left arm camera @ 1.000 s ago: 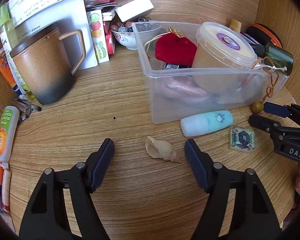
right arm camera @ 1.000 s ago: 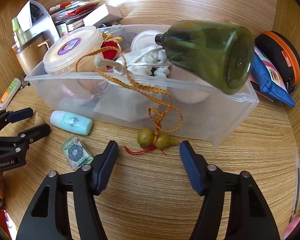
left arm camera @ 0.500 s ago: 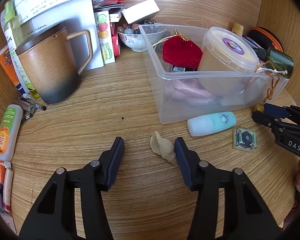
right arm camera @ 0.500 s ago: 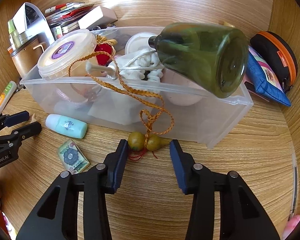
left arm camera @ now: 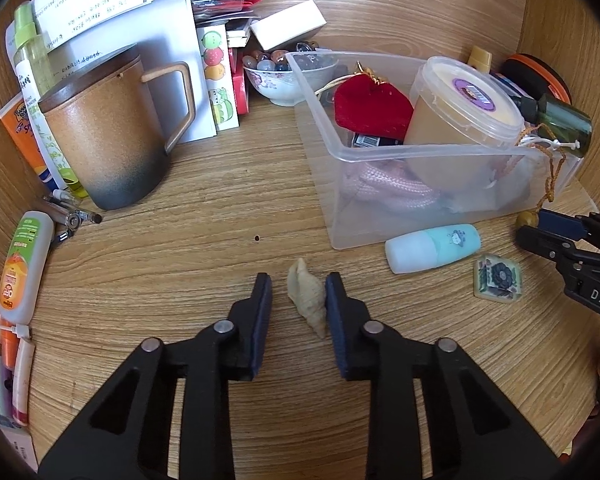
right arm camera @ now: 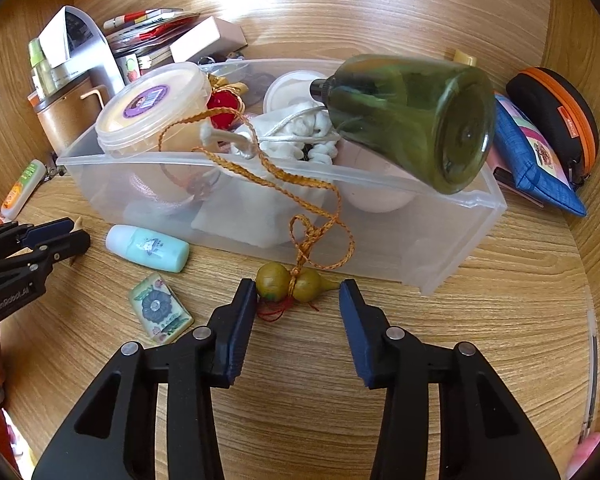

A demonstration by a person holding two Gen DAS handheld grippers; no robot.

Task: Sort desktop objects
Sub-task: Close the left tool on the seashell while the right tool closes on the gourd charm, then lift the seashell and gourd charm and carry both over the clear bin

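while left gripper point(left arm camera: 298, 294) fingers close around shell point(left arm camera: 306, 302), contact unclear, right gripper point(right arm camera: 298, 300) fingers touching gourd charm point(right arm camera: 294, 286)

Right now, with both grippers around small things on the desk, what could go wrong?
1. The seashell touches only one pad of the left gripper, whose jaws have just been closing; it may twist or slip out.
2. The gourd charm at the right gripper hangs on an orange cord running into the clear bin; lifting it could drag the contents or the green bottle.
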